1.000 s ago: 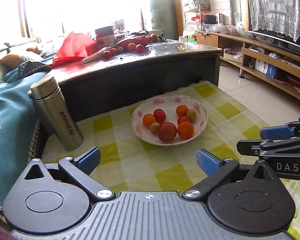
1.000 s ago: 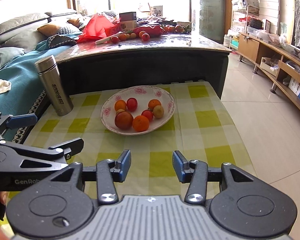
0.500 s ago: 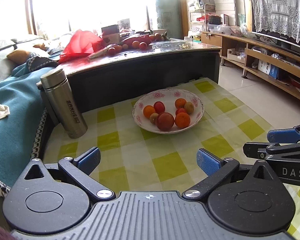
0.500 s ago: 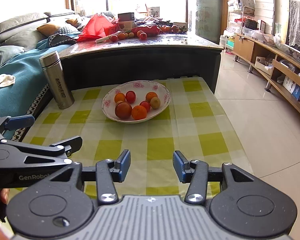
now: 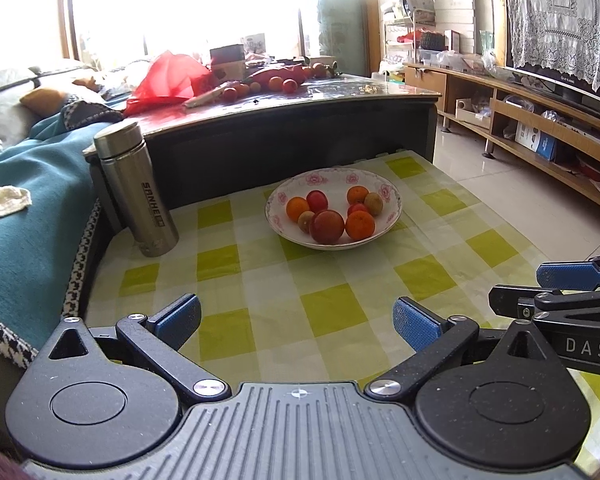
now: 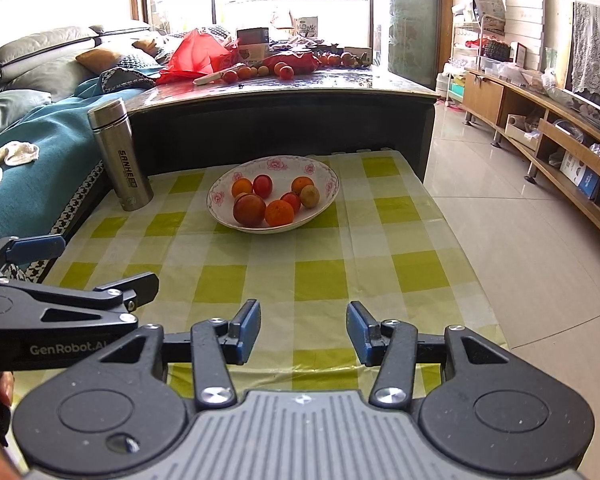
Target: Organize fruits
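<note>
Left wrist: bowl (image 5: 393,216) farther; both jaws gaping, empty.

Right claw (image 5: 571,280) is cut off at frame edge.

White floral bowl (image 5: 391,196) of red and orange fruits (image 5: 331,214) on the green-checked desk (image 5: 260,300), steel flask (image 5: 134,188) left, left gripper (image 5: 296,322) jaws wide apart.

steel flask (image 5: 135,189) (upright) on checkered cloth (image 5: 331,304)
</note>
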A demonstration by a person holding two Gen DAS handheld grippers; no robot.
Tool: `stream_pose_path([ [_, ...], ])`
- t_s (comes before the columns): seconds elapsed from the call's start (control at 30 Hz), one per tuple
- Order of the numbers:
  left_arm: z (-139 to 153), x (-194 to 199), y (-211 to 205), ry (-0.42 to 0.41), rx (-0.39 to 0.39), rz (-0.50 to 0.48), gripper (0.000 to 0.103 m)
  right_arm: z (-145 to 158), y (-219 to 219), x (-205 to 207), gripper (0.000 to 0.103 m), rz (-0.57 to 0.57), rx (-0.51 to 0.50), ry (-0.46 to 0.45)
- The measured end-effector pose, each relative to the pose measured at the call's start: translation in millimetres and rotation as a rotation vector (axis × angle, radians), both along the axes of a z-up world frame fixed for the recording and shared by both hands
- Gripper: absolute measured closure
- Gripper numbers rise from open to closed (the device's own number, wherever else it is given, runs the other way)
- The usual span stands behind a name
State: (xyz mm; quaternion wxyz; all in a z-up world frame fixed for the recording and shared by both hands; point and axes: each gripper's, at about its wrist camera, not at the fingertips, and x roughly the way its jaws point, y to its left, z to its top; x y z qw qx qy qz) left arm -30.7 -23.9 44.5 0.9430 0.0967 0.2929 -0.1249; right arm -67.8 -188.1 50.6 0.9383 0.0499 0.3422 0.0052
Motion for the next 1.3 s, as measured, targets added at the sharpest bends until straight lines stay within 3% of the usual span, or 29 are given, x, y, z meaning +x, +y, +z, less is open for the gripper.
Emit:
stream_pose_path([
  [1.3, -12.0, -17.2, 0.7, 0.024, 0.036, 0.016, 0.000, -8.9, 9.8, -18.2, 0.051, 0.027, -0.012, 0.026],
])
